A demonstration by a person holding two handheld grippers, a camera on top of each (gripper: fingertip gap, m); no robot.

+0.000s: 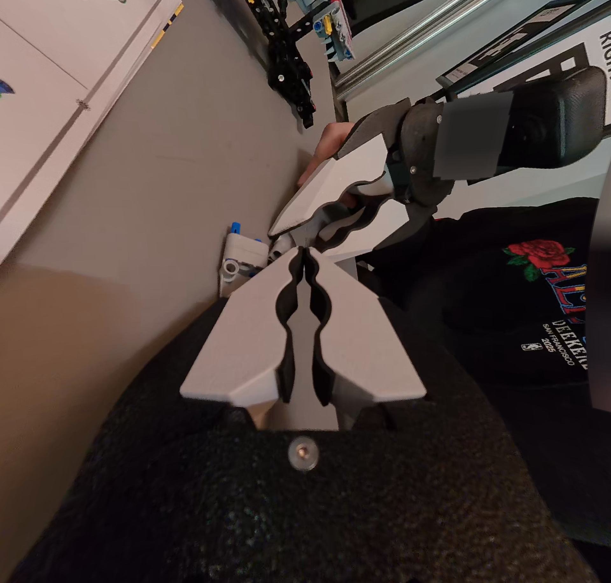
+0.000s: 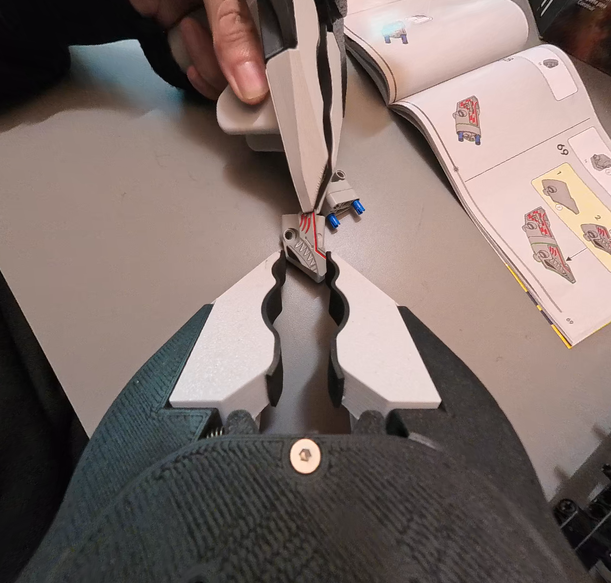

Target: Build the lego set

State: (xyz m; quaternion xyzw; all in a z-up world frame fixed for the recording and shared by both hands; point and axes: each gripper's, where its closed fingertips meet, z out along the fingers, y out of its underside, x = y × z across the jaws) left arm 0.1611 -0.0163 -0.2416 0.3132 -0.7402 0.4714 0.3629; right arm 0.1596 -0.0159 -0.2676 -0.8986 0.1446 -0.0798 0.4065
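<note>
A grey lego panel (image 2: 305, 239) with red stripes and a printed shark mouth is held just over the grey table (image 2: 132, 203). My left gripper (image 2: 312, 208) comes down from above, shut on the panel's upper edge. In the left wrist view its tips (image 1: 302, 251) are pressed together and hide the panel. My right gripper (image 2: 303, 256) has its jaws closed against both sides of the panel's pointed lower end. It also shows in the left wrist view (image 1: 297, 241). A small grey sub-assembly with blue pins (image 2: 342, 198) lies on the table just behind the panel.
The open instruction booklet (image 2: 496, 170) lies to the right. A black lego chassis (image 1: 287, 54) stands farther off on the table. A person's hand (image 2: 231, 38) holds the left gripper's handle. The person's dark sweatshirt (image 1: 496, 286) is at the table edge. Less than 4 cm separates the two grippers' tips.
</note>
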